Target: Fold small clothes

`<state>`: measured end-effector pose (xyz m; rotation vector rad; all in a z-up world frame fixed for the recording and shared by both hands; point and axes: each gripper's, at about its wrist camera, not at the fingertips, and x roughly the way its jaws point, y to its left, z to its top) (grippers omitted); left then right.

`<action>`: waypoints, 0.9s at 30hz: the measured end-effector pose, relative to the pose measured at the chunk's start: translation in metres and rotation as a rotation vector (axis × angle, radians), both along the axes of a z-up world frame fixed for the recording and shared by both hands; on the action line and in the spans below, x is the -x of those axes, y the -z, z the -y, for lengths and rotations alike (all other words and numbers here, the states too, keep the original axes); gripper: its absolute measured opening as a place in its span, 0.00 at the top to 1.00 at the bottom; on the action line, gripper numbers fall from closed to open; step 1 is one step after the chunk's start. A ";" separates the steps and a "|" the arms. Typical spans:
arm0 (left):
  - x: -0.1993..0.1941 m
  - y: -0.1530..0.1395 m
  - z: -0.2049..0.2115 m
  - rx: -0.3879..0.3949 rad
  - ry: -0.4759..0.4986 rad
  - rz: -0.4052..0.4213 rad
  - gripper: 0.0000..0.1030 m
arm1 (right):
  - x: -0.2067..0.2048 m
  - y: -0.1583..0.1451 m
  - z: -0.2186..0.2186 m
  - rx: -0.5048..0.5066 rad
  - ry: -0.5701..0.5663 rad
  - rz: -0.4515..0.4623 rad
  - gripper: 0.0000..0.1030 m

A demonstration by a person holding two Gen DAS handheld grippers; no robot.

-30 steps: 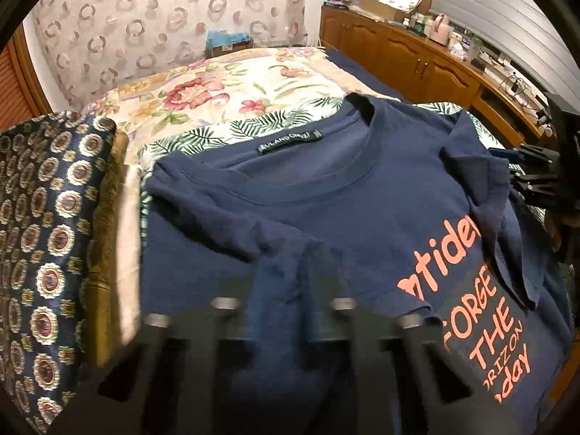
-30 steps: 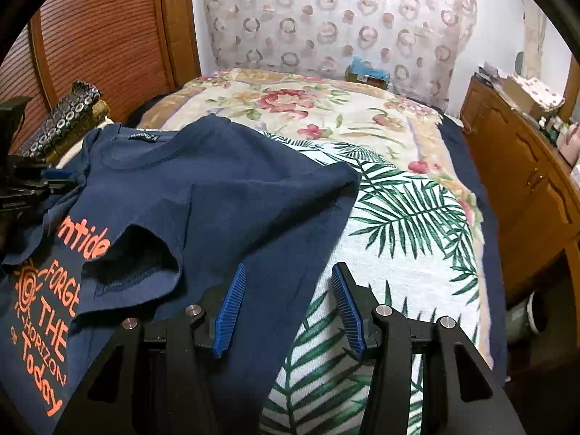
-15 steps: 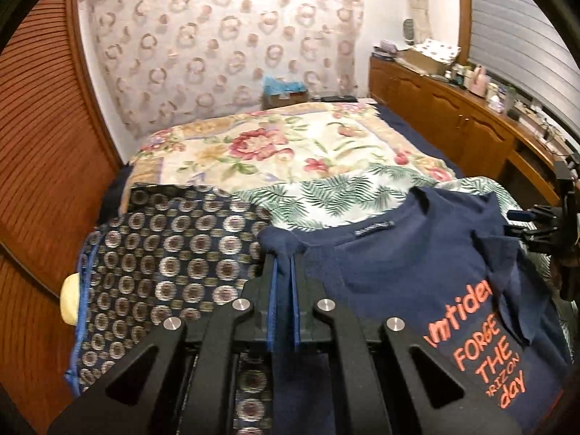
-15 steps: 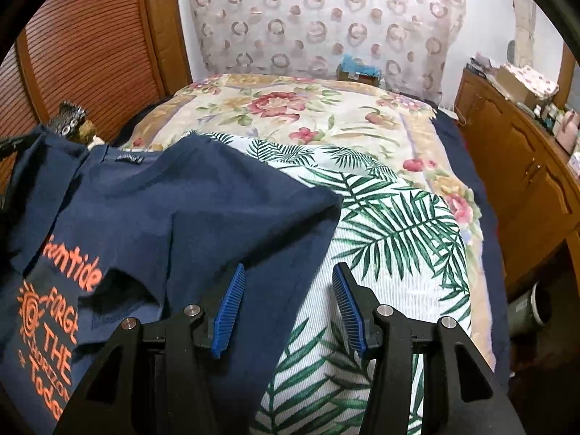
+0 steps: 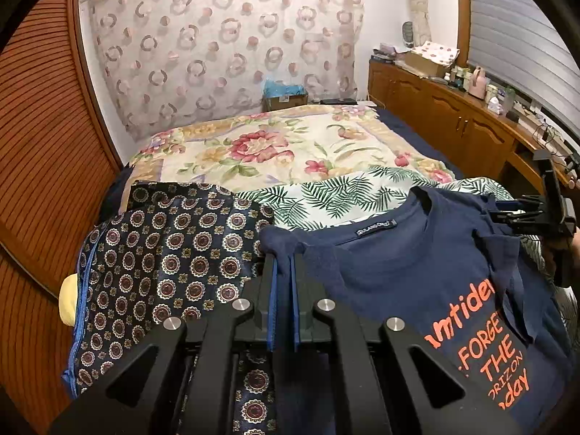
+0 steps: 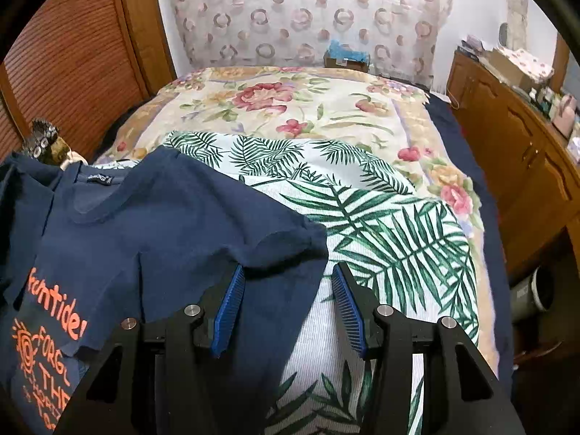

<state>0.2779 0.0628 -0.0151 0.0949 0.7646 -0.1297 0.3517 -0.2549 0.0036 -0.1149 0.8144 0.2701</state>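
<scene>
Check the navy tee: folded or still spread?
Mostly spread. The navy tee lies face up, print and collar showing; left tongs pinch one shoulder bunched, right tongs open at the other sleeve.

T-shirt (image 5: 417, 275) on bed (image 5: 290, 145), patterned cloth (image 5: 163, 246) left

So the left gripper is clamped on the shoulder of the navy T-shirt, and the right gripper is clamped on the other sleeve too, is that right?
Not quite. The left gripper is indeed shut on the navy T-shirt at its shoulder, but the right gripper is open: the right wrist view shows its blue pads spread wide, with the sleeve edge lying between them, ungripped.
</scene>
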 end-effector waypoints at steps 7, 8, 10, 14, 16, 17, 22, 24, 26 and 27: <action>0.029 -0.026 0.007 0.042 0.038 0.064 0.93 | 0.030 -0.023 -0.013 -0.006 -0.080 0.084 0.94; 0.038 -0.032 0.008 0.046 0.044 0.076 0.93 | 0.038 -0.031 -0.012 -0.014 -0.080 0.108 0.94; 0.055 -0.042 0.010 0.053 0.052 0.096 0.93 | 0.060 -0.050 -0.009 -0.037 -0.092 0.149 0.95; 0.107 -0.059 0.006 0.062 0.070 0.138 0.93 | 0.129 -0.078 -0.003 -0.019 -0.141 0.230 0.95; 0.141 -0.066 0.000 0.081 0.074 0.160 0.93 | 0.170 -0.086 0.001 0.000 -0.172 0.263 0.95; 0.154 -0.066 -0.001 0.085 0.076 0.165 0.93 | 0.189 -0.087 0.003 0.001 -0.184 0.271 0.95; 0.229 -0.057 -0.014 0.113 0.078 0.174 0.93 | 0.277 -0.082 0.019 -0.015 -0.250 0.283 0.95; 0.254 -0.048 -0.018 0.131 0.075 0.165 0.93 | 0.302 -0.082 0.026 -0.037 -0.269 0.282 0.95; 0.273 -0.041 -0.021 0.140 0.072 0.151 0.93 | 0.324 -0.079 0.033 -0.061 -0.281 0.276 0.95; 0.285 -0.037 -0.023 0.147 0.069 0.145 0.93 | 0.334 -0.080 0.040 -0.066 -0.283 0.271 0.95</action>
